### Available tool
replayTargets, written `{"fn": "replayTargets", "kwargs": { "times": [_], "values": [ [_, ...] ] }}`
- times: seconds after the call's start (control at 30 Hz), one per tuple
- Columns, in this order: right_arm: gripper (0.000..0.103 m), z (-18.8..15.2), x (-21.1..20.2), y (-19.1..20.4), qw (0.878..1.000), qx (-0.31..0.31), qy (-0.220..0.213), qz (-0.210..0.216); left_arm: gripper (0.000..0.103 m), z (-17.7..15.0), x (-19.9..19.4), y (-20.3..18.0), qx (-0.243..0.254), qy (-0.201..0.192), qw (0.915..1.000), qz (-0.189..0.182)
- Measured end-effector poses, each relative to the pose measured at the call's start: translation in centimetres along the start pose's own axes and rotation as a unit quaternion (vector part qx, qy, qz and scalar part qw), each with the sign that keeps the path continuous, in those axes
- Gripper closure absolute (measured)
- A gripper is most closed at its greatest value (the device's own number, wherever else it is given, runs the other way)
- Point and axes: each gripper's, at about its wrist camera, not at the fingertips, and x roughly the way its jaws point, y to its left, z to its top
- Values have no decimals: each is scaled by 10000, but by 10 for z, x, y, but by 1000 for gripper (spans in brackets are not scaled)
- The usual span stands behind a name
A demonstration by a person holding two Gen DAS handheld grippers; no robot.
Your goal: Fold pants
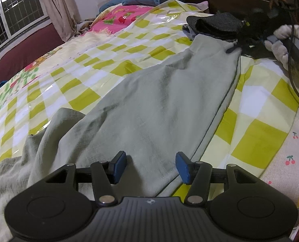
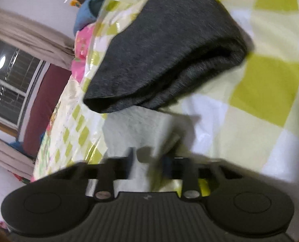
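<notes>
dark folded cloth (image 2: 165, 46) blocks ahead; checkered sheet (image 2: 266, 92) beside bare.

Pale grey-green pants (image 1: 153, 104), creased, laid lengthwise on checked bedcover, far end beside folded dark garment

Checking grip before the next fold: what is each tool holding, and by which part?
The left tool stands open above the grey-green pants, holding nothing. The right tool appears to pinch the pants' far end, though blur hides the pads.

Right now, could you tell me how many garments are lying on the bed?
2: the grey-green pants stretched along the checked sheet, and a folded dark grey garment beyond their far end. Others may be hidden in the clutter.
</notes>
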Motion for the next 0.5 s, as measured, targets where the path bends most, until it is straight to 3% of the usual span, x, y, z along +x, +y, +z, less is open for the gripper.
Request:
{"fn": "replayTargets", "kwargs": {
  "times": [0.13, 0.2, 0.27, 0.43, 0.5],
  "values": [
    [99, 0, -7, -18, 9976, 509, 46, 462, 35, 0, -7, 4, -41, -68, 9998, 162],
    [99, 4, -22, -15, 9950, 561, -164, 810, 35, -1, -10, 10, -164, -59, 9997, 180],
    [100, 10, -36, -8, 9947, 395, -404, 864, 35, -3, -11, 15, -346, 22, 9993, 143],
    [99, 10, -54, -11, 9975, 54, -579, 410, 35, -7, -26, 20, -534, -170, 9981, 273],
    [99, 6, -59, -16, 9980, -169, -614, 47, 35, -13, -23, 29, -652, -61, 9971, 384]
  ]
}}
